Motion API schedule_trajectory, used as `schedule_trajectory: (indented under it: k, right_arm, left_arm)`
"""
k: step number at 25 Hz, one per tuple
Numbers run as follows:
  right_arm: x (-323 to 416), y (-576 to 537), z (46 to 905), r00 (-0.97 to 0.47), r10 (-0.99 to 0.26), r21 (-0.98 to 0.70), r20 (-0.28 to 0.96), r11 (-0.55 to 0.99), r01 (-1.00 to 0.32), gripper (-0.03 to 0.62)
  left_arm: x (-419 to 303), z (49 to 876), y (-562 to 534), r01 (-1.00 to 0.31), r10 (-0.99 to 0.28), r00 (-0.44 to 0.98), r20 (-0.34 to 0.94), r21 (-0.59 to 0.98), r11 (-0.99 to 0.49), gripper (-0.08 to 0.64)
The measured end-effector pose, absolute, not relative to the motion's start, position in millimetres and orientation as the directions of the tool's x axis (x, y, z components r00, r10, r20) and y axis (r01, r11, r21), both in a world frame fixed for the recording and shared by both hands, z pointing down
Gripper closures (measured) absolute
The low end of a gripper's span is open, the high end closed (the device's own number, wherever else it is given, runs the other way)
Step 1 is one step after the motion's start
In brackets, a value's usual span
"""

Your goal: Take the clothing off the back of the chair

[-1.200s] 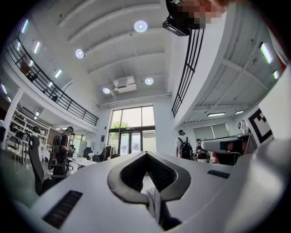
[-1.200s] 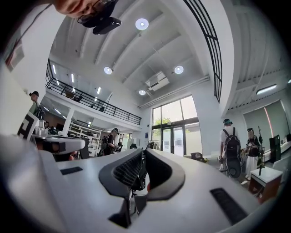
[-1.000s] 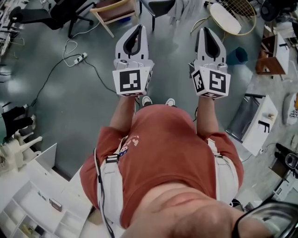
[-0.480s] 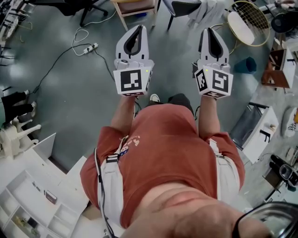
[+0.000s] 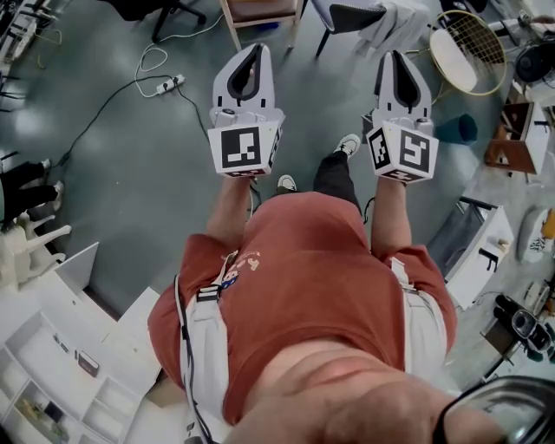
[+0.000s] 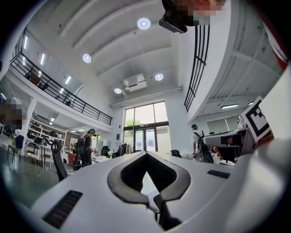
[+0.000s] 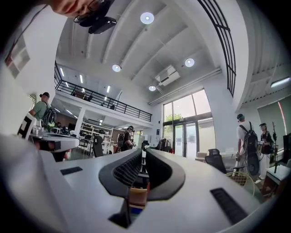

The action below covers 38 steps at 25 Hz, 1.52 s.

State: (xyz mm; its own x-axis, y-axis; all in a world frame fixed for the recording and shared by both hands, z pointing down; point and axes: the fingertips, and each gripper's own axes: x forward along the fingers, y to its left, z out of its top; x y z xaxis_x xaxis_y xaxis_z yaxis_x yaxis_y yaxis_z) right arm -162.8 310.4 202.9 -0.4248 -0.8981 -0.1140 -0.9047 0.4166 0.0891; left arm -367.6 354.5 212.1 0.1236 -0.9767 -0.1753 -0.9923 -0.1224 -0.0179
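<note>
Rust-red T-shirt (image 5: 303, 269), small chest print (image 5: 245, 263) — white harness straps (image 5: 206, 347) down both sides, black trousers (image 5: 334, 178), white sneakers (image 5: 348, 144).

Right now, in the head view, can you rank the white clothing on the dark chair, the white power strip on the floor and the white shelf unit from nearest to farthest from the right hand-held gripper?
1. White clothing on the dark chair, just ahead of the right hand-held gripper.
2. White power strip, floor, far left.
3. White shelf unit, lower left corner.

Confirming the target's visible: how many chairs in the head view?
3, along the top edge: black office chair left, wooden chair centre, dark chair with white clothing right. More may be hidden.
</note>
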Motion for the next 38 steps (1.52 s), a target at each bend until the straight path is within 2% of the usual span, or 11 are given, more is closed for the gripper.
schedule_trajectory:
  k: [13, 26, 38]
  right_arm:
    - [-105.4, 254.0, 217.4, -0.377, -0.919, 0.021, -0.115, 0.377, -0.926, 0.554]
    - [6.8, 117.1, 248.8, -0.338, -0.939, -0.032, -0.062, 0.34, -0.94, 0.554]
    - [136.3, -7.8, 238.1, -0.31, -0.947, -0.077, -0.09, 0.317, -0.945, 0.554]
  left_arm:
    - [-303.6, 215.1, 284.2, -0.98, -0.966, 0.199, -0.167, -0.057, -0.193, 0.546]
    - [-188.5, 219.3, 142.9, -0.971, -0.962, 0.235, -0.141, -0.074, -0.227, 0.546]
    - [-70.4, 194.0, 18.1, -0.973, -0.961, 0.224, -0.165, -0.087, -0.212, 0.546]
